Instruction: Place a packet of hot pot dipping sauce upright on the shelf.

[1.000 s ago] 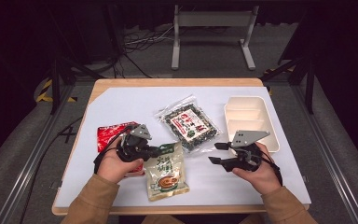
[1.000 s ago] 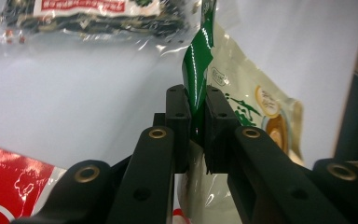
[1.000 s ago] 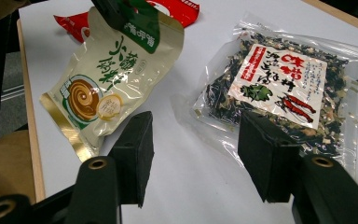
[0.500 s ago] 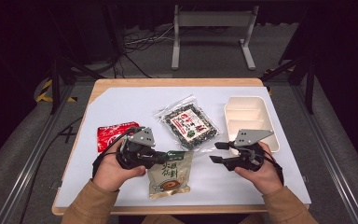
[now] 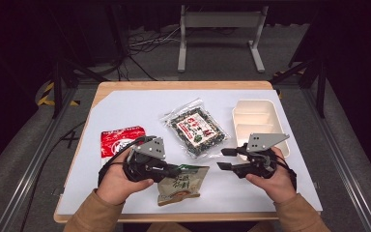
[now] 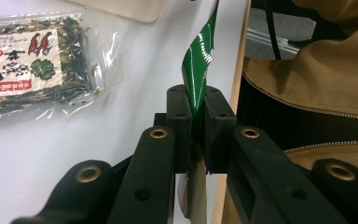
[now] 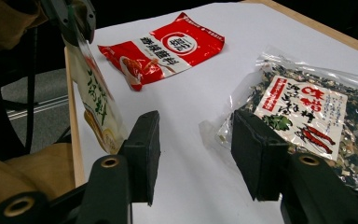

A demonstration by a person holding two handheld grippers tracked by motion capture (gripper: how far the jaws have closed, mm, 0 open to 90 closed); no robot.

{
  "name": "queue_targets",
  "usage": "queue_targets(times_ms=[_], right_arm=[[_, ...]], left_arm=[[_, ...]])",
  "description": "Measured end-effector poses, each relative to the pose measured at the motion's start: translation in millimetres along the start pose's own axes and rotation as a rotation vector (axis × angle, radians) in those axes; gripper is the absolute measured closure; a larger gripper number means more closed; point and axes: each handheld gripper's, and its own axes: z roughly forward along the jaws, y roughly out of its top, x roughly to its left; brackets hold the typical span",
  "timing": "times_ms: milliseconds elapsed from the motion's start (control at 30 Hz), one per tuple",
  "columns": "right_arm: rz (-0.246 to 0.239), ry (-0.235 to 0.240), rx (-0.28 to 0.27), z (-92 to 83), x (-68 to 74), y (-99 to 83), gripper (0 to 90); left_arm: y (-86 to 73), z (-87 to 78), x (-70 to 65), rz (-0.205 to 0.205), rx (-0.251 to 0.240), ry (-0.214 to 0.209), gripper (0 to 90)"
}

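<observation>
- Left gripper (image 5: 174, 169) pinches the green-topped packet (image 5: 182, 184), lifted.
- Right gripper (image 5: 224, 159): jaws half-wide, closing, nothing between them.
- Seaweed bag (image 5: 196, 127) at twelve o'clock; red packet (image 5: 121, 141) at ten; tray (image 5: 256, 116) at two.

A white-topped table (image 5: 125, 113) carries a red packet (image 5: 118, 140), clear seaweed bag (image 5: 195, 128) and cream tray (image 5: 256, 108).

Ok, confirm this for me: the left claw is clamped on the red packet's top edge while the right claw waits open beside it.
Wrong packet. The left claw is clamped on the green-topped beige packet, as the left gripper view shows; the red packet lies untouched on the table. The right claw does wait open.
</observation>
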Motion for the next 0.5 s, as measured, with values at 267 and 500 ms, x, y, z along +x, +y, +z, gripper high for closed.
queue_targets(times_ms=[267, 500], right_arm=[[-0.033, 0.063, -0.031, -4.1, 11.6, 10.0, 54.5], [-0.087, 0.109, -0.026, -2.2, 26.9, 22.2, 57.2]], left_arm=[[1.7, -3.0, -2.4, 0.005, -0.035, 0.018, 83.2], [3.6, 0.7, -4.8, 0.013, -0.037, 0.028, 83.1]])
